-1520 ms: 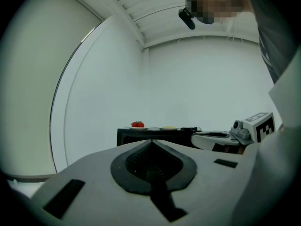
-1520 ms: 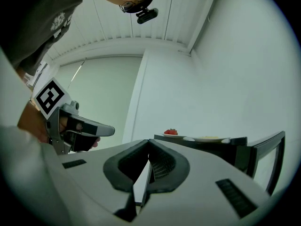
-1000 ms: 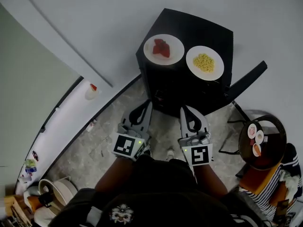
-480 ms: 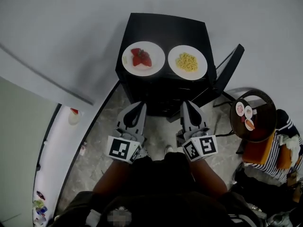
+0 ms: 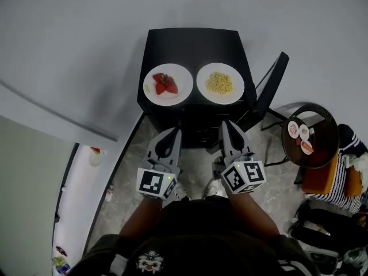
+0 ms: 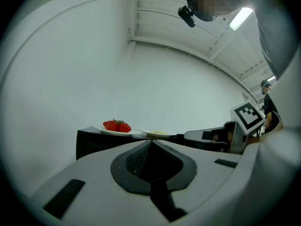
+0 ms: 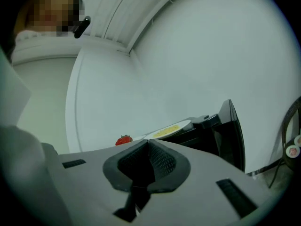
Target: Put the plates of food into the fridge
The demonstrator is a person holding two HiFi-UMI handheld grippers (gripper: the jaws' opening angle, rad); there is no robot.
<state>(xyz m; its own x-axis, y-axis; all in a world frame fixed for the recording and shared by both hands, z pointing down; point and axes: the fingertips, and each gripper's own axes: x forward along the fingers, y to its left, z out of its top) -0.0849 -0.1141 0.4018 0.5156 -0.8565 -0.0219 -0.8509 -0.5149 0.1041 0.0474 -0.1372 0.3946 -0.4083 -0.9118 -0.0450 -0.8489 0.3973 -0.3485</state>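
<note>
- The white wall [image 5: 69,39] fills the upper part of the head view, and the grey floor [image 5: 195,165] runs below it.
- A black cabinet [image 5: 192,42] stands against the wall, its flat top facing up. A dark door [image 5: 275,79] juts out at an angle from its right side.
- The person stands in front of the cabinet, with both arms reaching forward from the bottom of the head view.
- A round table [image 5: 322,125] stands well to the right of the cabinet and carries small dishes [image 5: 293,129].
- The left gripper [image 5: 173,132] is held level in front of the cabinet's left half and points at it. Its jaws are pressed together with nothing between them.
- The right gripper [image 5: 226,125] sits just beside the left one, in front of the cabinet's right half, and also points at the cabinet. Its jaws are likewise closed and empty, and neither gripper touches the cabinet.
- The strawberry plate [image 5: 168,84] lies flat on the front left of the cabinet top. It is round, so it has no long axis.
- The noodle plate [image 5: 220,83] lies flat just to its right, and their rims are close or touching. The two plates form a row along the cabinet's front edge.
- Red strawberries [image 5: 165,84] are heaped near the middle of their plate.
- Yellow noodles [image 5: 218,83] are piled at the centre of theirs.
</note>
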